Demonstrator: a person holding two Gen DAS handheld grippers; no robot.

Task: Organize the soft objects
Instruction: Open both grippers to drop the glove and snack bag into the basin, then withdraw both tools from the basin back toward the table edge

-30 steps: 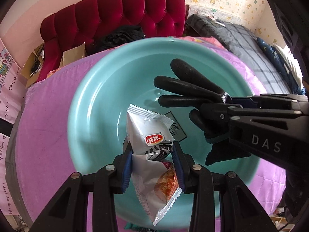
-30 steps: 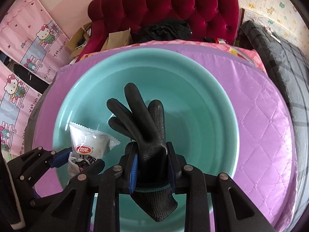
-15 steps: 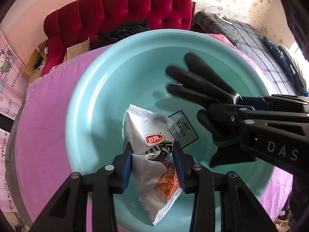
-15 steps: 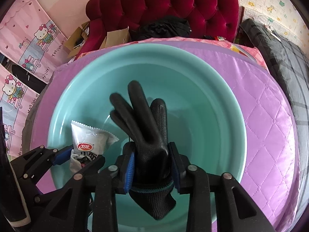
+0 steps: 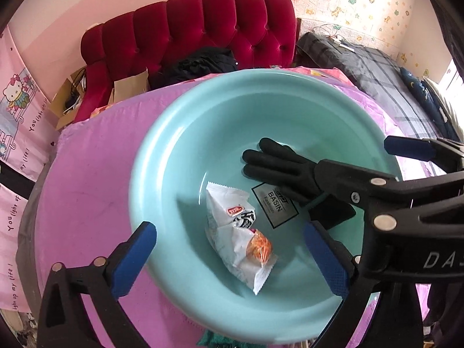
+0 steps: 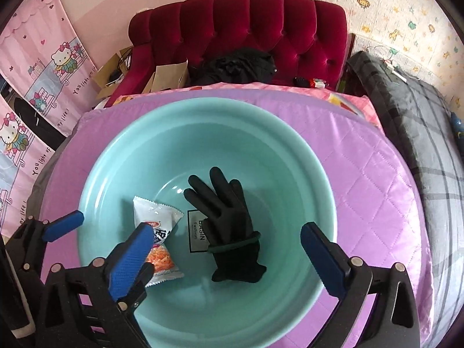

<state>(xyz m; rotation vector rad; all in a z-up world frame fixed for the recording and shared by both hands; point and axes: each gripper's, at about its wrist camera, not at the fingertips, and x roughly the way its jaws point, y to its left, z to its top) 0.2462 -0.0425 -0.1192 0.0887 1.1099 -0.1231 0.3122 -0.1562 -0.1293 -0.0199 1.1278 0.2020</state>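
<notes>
Far left: pink cartoon wall hangings (image 6: 34, 87). Behind, a red tufted sofa (image 6: 246, 29) with dark clothing (image 6: 240, 65) and cardboard boxes (image 6: 169, 76) heaped on it. On the purple quilted cover (image 6: 377, 179), a large teal basin (image 6: 316, 179). Left claw (image 5: 229, 261) opening, blue pads spread wide over the near rim, nothing pressed between them. On the basin floor beneath, a white snack packet (image 5: 235, 229), lying loose, red logo up, orange picture toward the near end. Just right of the packet, a printed label (image 5: 274, 207) on the basin bottom. Across that label's edge, a black glove (image 6: 229, 223), flat, fingers pointing toward the sofa, cuff nearest the camera. Right claw (image 6: 227, 261) opening too, pads far apart on either side of the glove, touching nothing. Far right: a grey plaid blanket (image 6: 420, 150) along the wall.
</notes>
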